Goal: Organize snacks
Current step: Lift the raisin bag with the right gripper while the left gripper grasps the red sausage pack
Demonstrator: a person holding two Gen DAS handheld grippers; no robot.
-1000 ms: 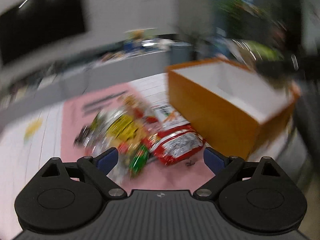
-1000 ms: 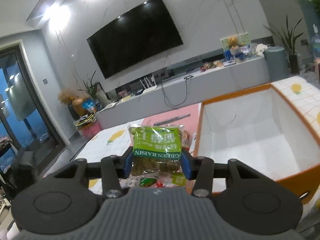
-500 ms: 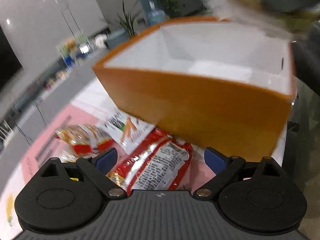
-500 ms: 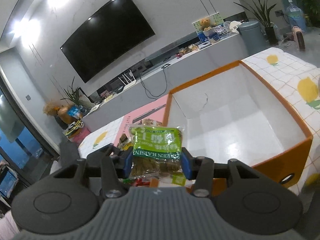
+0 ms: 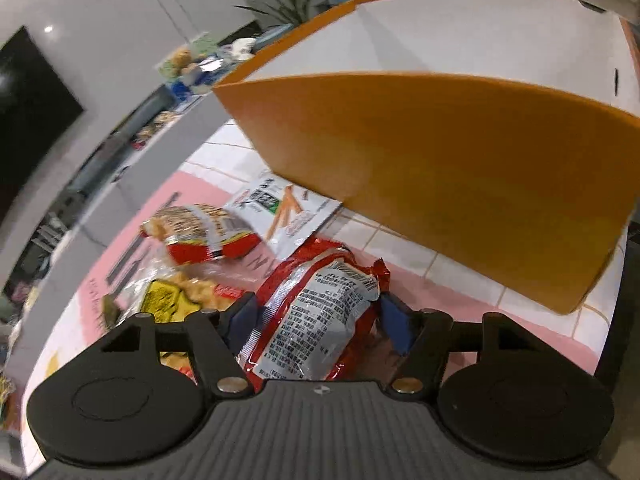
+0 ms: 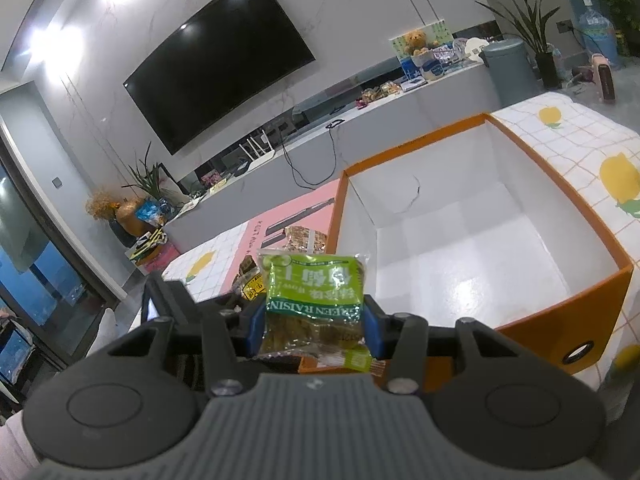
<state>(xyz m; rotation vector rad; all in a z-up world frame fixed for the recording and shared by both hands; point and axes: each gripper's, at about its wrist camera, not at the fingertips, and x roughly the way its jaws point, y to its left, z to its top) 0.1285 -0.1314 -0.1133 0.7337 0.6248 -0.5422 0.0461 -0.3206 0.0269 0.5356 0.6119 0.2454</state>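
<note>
L hand-held gripper (image 5: pixel 320 318) has just been closing round the red snack pack (image 5: pixel 320 320) on the bench (image 5: pixel 460 280); contact prob. not firm yet, so it could slip. R hand-held gripper (image 6: pixel 314 326) clamps the green raisin bag (image 6: pixel 314 292) by the orange box (image 6: pixel 460 256).

Glossy crinkled foil packet (image 5: pixel 320 312); matt cardboard box (image 5: pixel 460 184).

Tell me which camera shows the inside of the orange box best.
The right wrist view: it looks down into the orange box, showing its bare white floor and walls. The left wrist view shows mostly its orange outer wall, with only a strip of white interior above.
</note>
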